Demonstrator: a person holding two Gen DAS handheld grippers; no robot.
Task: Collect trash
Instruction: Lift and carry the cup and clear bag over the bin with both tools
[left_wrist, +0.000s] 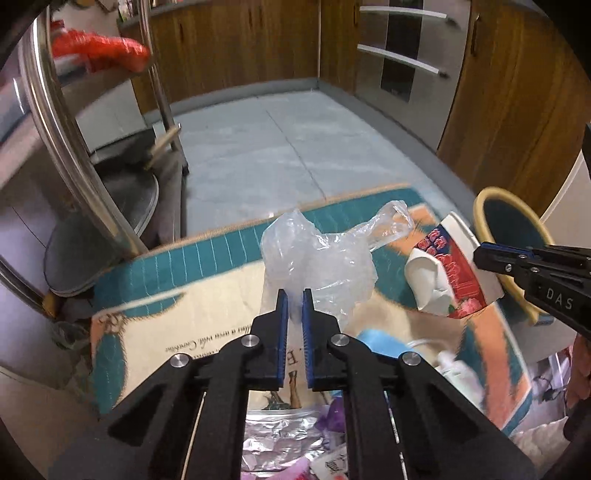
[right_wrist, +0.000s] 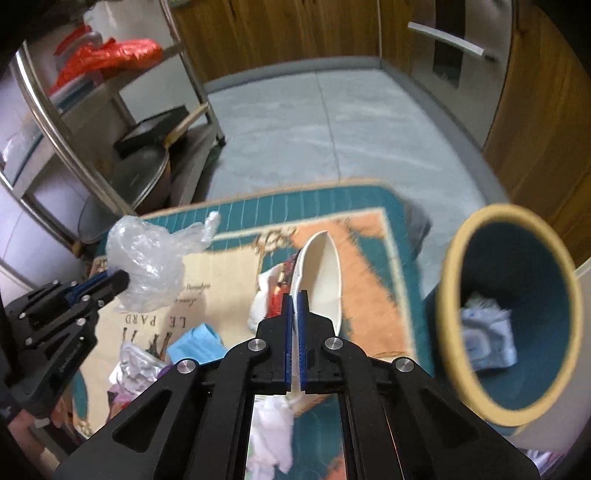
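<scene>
Both hands are loaded, so this is the carry step. My left hand-held gripper (left_wrist: 294, 295) is clamped narrow on a crumpled clear plastic bag (left_wrist: 317, 254), which puffs up above the blue pads, clear of the patterned mat (left_wrist: 207, 295) below. My right hand-held gripper (right_wrist: 295, 297) is pinched tight on the rim of a squashed paper cup (right_wrist: 321, 273), white inside with red print on the outside; it sticks out ahead of the fingers, tilted on its side.

The bin (right_wrist: 509, 317), teal inside with a tan rim, stands just to the right of the mat, and a crumpled pale wad already lies in it. More litter is scattered on the mat under me: a blue scrap (right_wrist: 195, 343), foil (left_wrist: 280, 443) and white tissue (right_wrist: 269, 435).

Next, I reckon, the right hand swings over the bin's mouth and lets the cup go; it's the nearer one. Then the left has to cross the mat with the bag. That film is light and clingy, so I'd open wide, well inside the rim, or it may drift out or stick to a pad.
</scene>
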